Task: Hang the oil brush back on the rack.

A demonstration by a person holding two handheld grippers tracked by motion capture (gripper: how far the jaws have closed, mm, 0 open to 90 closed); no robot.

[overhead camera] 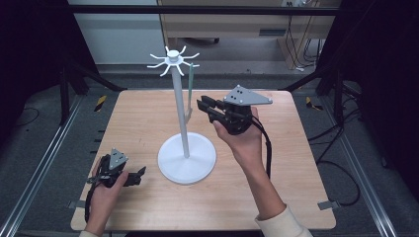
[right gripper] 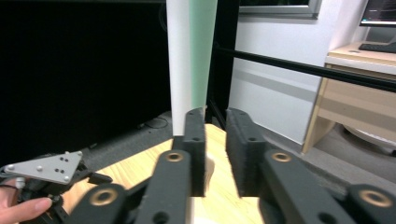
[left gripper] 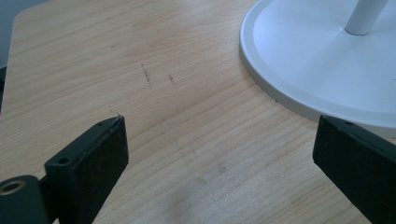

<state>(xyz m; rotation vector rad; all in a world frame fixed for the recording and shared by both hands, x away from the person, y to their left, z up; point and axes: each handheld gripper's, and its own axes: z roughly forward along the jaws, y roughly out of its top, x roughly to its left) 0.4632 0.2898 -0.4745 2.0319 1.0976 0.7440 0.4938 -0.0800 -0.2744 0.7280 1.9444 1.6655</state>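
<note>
Light wooden table (overhead camera: 148, 123), rounded corners, faint dark scuff marks (left gripper: 147, 74) on grain. Grey floor (overhead camera: 39, 148) around it. Metal rail (overhead camera: 37, 173) along left side of table. Black bar (overhead camera: 197, 9) across top of high view. Yellow-black tape (overhead camera: 100, 102) on floor by far left corner. Pale wooden desk (overhead camera: 237, 24) behind; loose cables (overhead camera: 296, 44) hang beside it. Dark screen (right gripper: 380, 9) on desk, possibly monitor
</note>
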